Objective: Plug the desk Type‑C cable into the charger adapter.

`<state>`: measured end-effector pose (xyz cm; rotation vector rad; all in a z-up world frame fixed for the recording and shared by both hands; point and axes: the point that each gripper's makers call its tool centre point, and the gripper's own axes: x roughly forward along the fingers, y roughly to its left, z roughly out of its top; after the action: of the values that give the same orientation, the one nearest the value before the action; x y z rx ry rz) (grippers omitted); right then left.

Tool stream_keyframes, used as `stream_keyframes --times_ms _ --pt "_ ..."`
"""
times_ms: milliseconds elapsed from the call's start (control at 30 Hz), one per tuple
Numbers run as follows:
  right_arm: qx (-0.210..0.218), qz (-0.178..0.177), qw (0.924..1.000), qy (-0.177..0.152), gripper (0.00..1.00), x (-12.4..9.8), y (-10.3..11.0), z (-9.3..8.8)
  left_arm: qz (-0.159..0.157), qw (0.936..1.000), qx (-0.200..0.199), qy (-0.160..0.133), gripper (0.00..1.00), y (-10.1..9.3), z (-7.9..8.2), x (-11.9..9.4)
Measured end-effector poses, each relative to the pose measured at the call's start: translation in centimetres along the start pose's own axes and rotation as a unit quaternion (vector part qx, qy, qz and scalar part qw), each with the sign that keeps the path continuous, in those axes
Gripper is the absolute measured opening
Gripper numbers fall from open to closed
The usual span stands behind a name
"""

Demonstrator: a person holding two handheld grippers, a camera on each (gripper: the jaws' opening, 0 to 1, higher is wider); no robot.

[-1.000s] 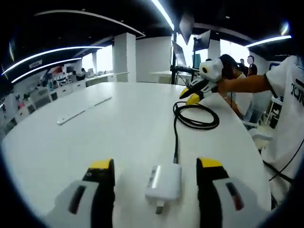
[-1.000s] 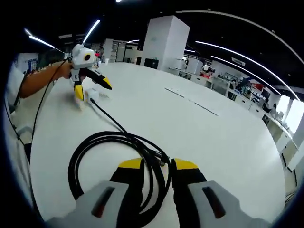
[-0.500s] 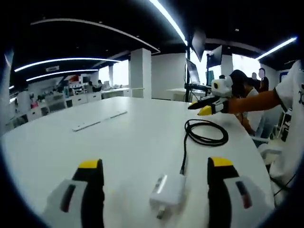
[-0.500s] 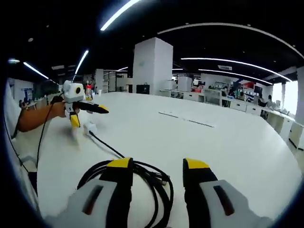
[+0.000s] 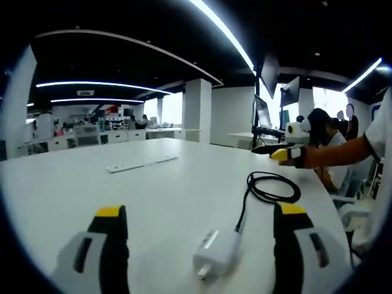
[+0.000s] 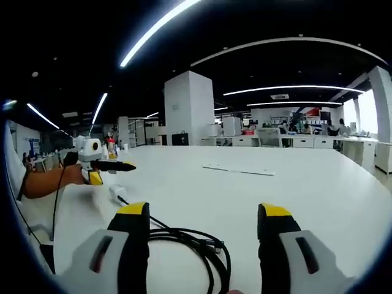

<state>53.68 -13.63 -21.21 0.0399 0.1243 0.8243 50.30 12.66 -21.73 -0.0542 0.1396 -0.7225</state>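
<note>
A white charger adapter (image 5: 215, 252) lies on the white table between the jaws of my left gripper (image 5: 201, 237), which is open and holds nothing. A black cable (image 5: 240, 211) runs from the adapter to a coil (image 5: 274, 186) farther off. In the right gripper view the same coil (image 6: 195, 244) lies between the jaws of my right gripper (image 6: 204, 222), open and holding nothing. The adapter (image 6: 116, 193) shows small in the distance with the cable leading to it. Each view shows the other gripper held above the table: the right one (image 5: 280, 149) and the left one (image 6: 101, 166).
The round white table (image 5: 147, 190) stretches wide around both objects. A flat white strip (image 5: 142, 164) lies far out on it, also seen as the strip (image 6: 239, 170). Office desks, a white pillar (image 6: 188, 110) and monitors stand behind; people sit beyond the table's edge.
Both views have tilted up toward the room, so the table looks flatter. My right gripper's jaws have spread wider over the coil. The adapter and cable lie where they were.
</note>
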Motion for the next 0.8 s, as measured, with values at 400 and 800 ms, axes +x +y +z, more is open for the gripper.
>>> stream_keyframes --times_ms 400,800 --pt "0.030 -0.009 0.9990 -0.032 1.00 -0.5 0.2 0.2 0.008 0.9995 -0.025 -0.018 1.00 -0.8 -0.1 -0.6" --pt "0.023 -0.013 0.9993 -0.025 1.00 -0.7 0.0 -0.3 0.014 0.9994 -0.027 -0.015 1.00 -0.2 -0.4 -1.1"
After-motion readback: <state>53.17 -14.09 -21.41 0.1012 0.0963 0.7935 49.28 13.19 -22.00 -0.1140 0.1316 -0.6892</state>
